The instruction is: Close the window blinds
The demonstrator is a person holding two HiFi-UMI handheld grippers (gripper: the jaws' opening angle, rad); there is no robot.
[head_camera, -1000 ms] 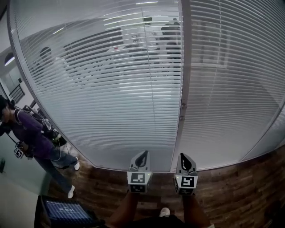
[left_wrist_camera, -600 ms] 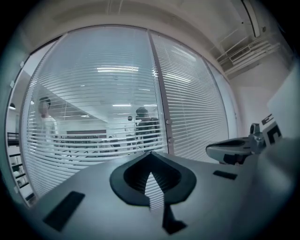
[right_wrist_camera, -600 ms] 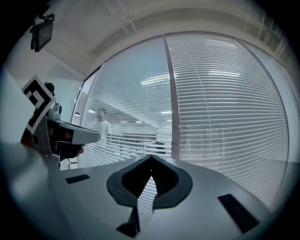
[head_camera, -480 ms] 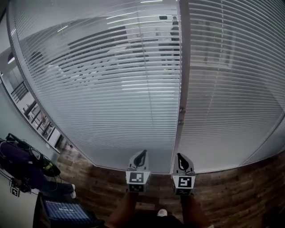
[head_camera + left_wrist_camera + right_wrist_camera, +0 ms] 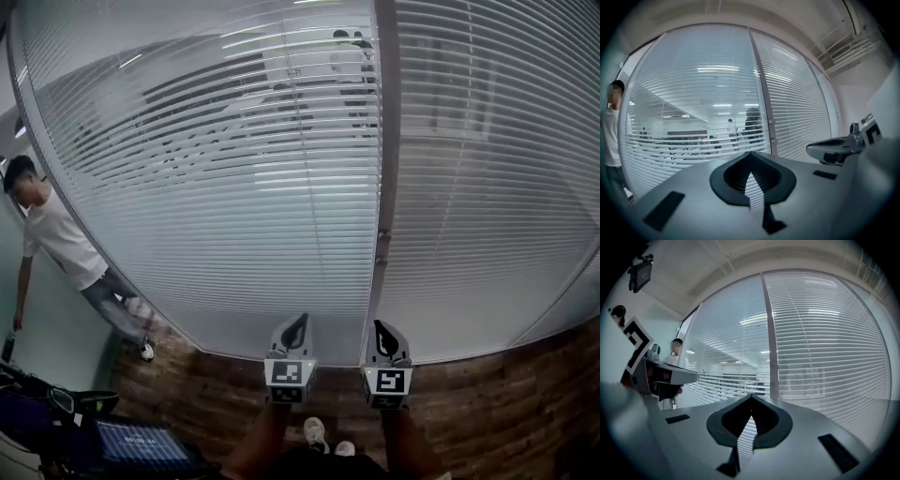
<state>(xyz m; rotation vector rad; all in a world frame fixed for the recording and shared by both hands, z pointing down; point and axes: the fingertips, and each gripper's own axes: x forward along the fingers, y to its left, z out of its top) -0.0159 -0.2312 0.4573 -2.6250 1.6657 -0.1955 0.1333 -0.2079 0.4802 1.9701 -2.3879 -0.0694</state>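
Note:
White slatted blinds cover a curved glass wall. The left panel (image 5: 234,187) has tilted slats, and an office with people shows through them. The right panel (image 5: 487,169) looks more nearly shut. A grey upright frame (image 5: 384,141) divides them and carries small knobs (image 5: 771,121). My left gripper (image 5: 296,322) and right gripper (image 5: 382,327) are held side by side low in the head view, pointing at the blinds near the frame's foot. Both are shut and empty, well short of the blinds. The meeting jaw tips show in the left gripper view (image 5: 750,153) and the right gripper view (image 5: 751,397).
A person in a white T-shirt (image 5: 56,244) stands at the far left beside the glass. A device with a lit screen (image 5: 131,442) sits at the lower left. Dark wooden floor (image 5: 506,394) runs along the base of the wall. My feet show at the bottom.
A person in dark clothes at the left has gone and one in a white T-shirt has appeared. Both grippers have stayed almost where they were, still shut.

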